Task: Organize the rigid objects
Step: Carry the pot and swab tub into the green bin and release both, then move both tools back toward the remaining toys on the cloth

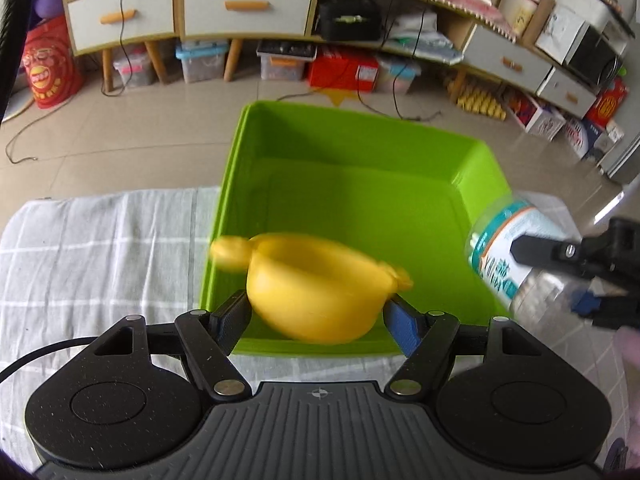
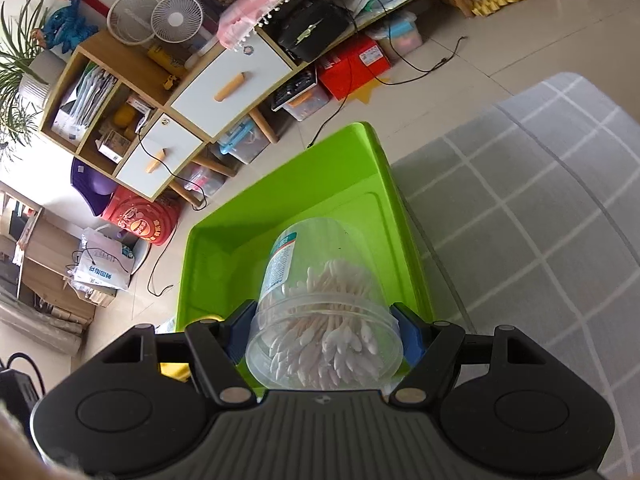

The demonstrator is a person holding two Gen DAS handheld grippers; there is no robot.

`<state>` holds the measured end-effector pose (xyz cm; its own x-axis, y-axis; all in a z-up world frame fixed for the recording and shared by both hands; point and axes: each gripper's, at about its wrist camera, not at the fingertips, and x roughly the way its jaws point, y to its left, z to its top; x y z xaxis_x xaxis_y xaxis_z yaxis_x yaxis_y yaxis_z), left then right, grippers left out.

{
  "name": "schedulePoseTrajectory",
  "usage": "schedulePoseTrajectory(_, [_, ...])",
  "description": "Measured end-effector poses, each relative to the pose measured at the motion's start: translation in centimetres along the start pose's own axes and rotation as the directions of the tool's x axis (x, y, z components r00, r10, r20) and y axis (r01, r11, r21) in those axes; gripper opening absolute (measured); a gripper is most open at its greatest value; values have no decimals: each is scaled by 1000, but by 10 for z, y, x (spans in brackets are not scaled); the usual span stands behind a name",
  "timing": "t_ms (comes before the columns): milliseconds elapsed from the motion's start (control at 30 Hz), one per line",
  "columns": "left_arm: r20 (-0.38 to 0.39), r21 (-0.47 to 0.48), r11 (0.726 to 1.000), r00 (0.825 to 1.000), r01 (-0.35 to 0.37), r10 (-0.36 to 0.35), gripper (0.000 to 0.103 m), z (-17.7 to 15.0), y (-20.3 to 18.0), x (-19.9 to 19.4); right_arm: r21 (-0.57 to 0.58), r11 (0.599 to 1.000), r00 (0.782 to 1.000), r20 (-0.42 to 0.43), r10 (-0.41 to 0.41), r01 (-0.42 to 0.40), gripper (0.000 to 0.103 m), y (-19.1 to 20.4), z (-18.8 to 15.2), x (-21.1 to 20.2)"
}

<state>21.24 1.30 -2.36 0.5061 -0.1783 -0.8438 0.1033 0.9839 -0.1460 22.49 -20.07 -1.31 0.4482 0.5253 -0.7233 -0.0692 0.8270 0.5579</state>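
Note:
My left gripper (image 1: 316, 312) is shut on a yellow bowl (image 1: 316, 288) with small side handles, held over the near edge of the green bin (image 1: 360, 152). At the right of the left wrist view my right gripper (image 1: 560, 276) holds a clear cotton-swab jar (image 1: 504, 248) above the bin's right rim. In the right wrist view the right gripper (image 2: 324, 328) is shut on that cotton-swab jar (image 2: 320, 304), which is full of white swabs, lid toward the camera. The green bin (image 2: 304, 192) lies below it with nothing on its floor. A yellow bit of the bowl (image 2: 176, 372) shows at lower left.
The bin rests on a table with a grey checked cloth (image 1: 100, 248), which stretches left of it and, in the right wrist view, to the right as grey checked cloth (image 2: 540, 220). Beyond lie a tiled floor (image 1: 160, 128), cables and low cabinets (image 1: 180, 8) with storage boxes underneath.

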Motion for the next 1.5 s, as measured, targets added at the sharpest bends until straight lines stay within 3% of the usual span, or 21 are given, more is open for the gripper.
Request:
schedulePoseTrajectory(100, [-21, 30, 999, 1000, -13, 13, 74, -4, -4, -3, -14, 1000, 1000, 2, -10, 10, 56, 1, 4, 3])
schedulePoseTrajectory(133, [-34, 21, 1000, 999, -4, 4, 69, -4, -3, -4, -18, 1000, 1000, 5, -15, 15, 56, 1, 5, 5])
schedulePoseTrajectory(167, [-55, -5, 1000, 998, 20, -20, 62, -3, 0, -3, -21, 1000, 1000, 7, -19, 20, 56, 1, 6, 7])
schedulePoseTrajectory(333, [-158, -115, 991, 984, 67, -85, 58, -6, 15, 2, -68, 997, 999, 12, -35, 35, 56, 9, 10, 13])
schedulePoseTrajectory(533, [-169, -102, 993, 983, 59, -76, 55, -10, 18, -7, -124, 990, 998, 34, -56, 60, 56, 21, 11, 16])
schedulePoseTrajectory(600, [-146, -77, 996, 988, 46, -57, 59, -11, 16, -10, -143, 987, 996, 51, -69, 75, 56, 23, 10, 16])
schedulePoseTrajectory(667, [-117, -67, 996, 992, 50, -57, 71, -14, 15, -13, -128, 990, 997, 54, -59, 65, 57, 22, 11, 15])
schedulePoseTrajectory(833, [-66, -54, 997, 996, 56, -59, 83, -19, 11, -23, -77, 996, 997, 74, -33, 39, 72, 21, 16, 4])
schedulePoseTrajectory(1267, [-30, -49, 998, 998, 47, -49, 88, -17, -11, -48, -171, 981, 994, 65, -86, 96, 72, 42, -5, -25])
schedulePoseTrajectory(1500, [-6, -46, 998, 999, 39, -39, 93, -37, -21, -69, -175, 980, 995, 42, -88, 94, 72, 43, -27, -44])
